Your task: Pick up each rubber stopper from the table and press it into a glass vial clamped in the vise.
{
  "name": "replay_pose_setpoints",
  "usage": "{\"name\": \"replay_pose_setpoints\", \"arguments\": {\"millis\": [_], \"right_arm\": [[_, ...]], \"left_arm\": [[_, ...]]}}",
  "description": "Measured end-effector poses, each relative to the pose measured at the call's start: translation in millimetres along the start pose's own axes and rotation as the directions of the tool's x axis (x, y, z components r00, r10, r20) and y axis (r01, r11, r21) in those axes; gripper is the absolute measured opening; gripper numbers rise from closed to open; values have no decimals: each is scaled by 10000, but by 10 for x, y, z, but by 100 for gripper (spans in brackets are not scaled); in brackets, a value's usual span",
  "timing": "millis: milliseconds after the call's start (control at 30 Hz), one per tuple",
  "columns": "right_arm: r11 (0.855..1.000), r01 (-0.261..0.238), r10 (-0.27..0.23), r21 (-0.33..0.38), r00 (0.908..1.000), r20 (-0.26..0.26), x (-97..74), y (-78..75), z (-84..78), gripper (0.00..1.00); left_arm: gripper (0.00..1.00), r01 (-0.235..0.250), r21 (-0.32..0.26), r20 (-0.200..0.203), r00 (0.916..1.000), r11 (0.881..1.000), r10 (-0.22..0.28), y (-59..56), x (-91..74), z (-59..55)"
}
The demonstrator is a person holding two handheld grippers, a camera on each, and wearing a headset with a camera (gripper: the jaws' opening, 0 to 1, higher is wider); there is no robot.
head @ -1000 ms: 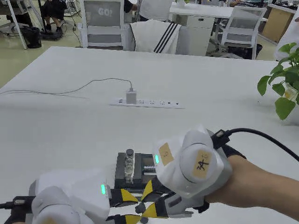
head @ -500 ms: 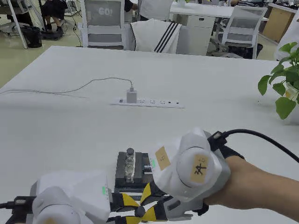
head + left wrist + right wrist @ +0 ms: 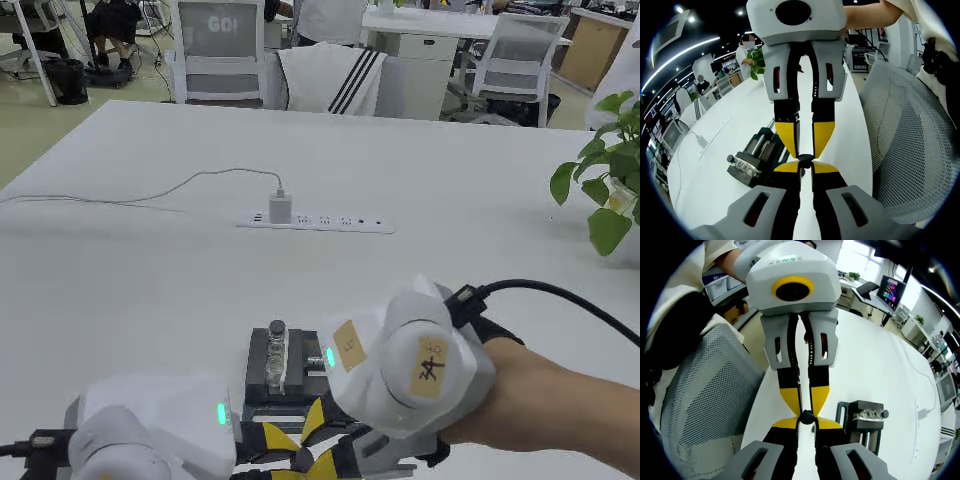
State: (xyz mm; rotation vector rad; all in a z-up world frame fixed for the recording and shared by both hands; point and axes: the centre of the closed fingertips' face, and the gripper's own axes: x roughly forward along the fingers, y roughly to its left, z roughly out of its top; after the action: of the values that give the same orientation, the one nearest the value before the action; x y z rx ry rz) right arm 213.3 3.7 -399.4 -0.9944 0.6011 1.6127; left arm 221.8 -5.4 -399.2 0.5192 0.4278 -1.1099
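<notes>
Compared with half a second earlier, my left gripper (image 3: 805, 168) had drawn slightly nearer me. My right gripper (image 3: 807, 425), the vise (image 3: 262, 372) and its vials (image 3: 275, 352) had kept position. Both pairs of jaws met tip to tip, each clenched about the stopper (image 3: 805, 159), just short of the vise on my side.

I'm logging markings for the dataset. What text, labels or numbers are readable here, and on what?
"GO!" on the chair back.
Brand print on the left gripper: too blurred to read.
Handwritten stickers on the right gripper: not legible.
</notes>
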Motion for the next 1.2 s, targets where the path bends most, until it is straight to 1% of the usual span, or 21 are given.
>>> {"name": "replay_pose_setpoints", "arguments": {"millis": [67, 133, 200, 300, 333, 400, 467, 700, 1067, 1100, 1133, 1167, 1200], "right_arm": [[9993, -71, 62, 379, 9997, 238, -23, -4, 6, 10], [9994, -43, 29, 334, 9991, 420, -54, -15, 16, 12], [9989, -37, 11, 466, 9984, 562, -81, -34, 25, 12], [9982, -82, 25, 595, 9954, 955, -104, -45, 65, 10], [9977, -105, 41, 668, 9955, 952, -105, -48, 61, 9], [9982, -90, 34, 595, 9956, 933, -99, -46, 61, 8], [9981, -182, 127, 587, 9956, 926, -95, -26, 66, 7], [9985, -248, 203, 493, 9959, 884, -89, -8, 70, 7], [9987, -310, 272, 402, 9954, 916, -91, 7, 78, 8], [9987, -351, 317, 359, 9953, 917, -90, 16, 80, 8], [9984, -441, 407, 348, 9948, 933, -83, 36, 84, 10], [9986, -388, 354, 353, 9951, 925, -79, 33, 83, 11], [9990, -361, 335, 280, 9957, 861, -76, 31, 75, 10]], "left_arm": [[4, -46, -88, 85, 10000, 10000, 47, 15, -11, 8], [4, -83, -147, 151, 9999, 9999, 85, 30, -23, 13], [4, -97, -235, 303, 9995, 9997, 104, 39, -32, 22], [4, -120, -412, 439, 9989, 9991, 139, 48, -40, 39], [4, -112, -432, 473, 9988, 9990, 133, 46, -40, 44], [4, -82, -418, 519, 9986, 9991, 104, 35, -41, 55], [4, -79, -398, 529, 9985, 9992, 100, 32, -41, 56], [4, -58, -366, 594, 9982, 9993, 79, 10, -49, 59], [4, -118, -305, 741, 9972, 9995, 141, 5, -63, 66], [4, -110, -334, 781, 9969, 9994, 136, 2, -64, 71], [4, -148, -376, 905, 9957, 9992, 181, 10, -66, 95], [4, -119, -444, 797, 9967, 9989, 154, 4, -69, 80], [4, -118, -366, 785, 9968, 9993, 146, 1, -66, 74]]}}
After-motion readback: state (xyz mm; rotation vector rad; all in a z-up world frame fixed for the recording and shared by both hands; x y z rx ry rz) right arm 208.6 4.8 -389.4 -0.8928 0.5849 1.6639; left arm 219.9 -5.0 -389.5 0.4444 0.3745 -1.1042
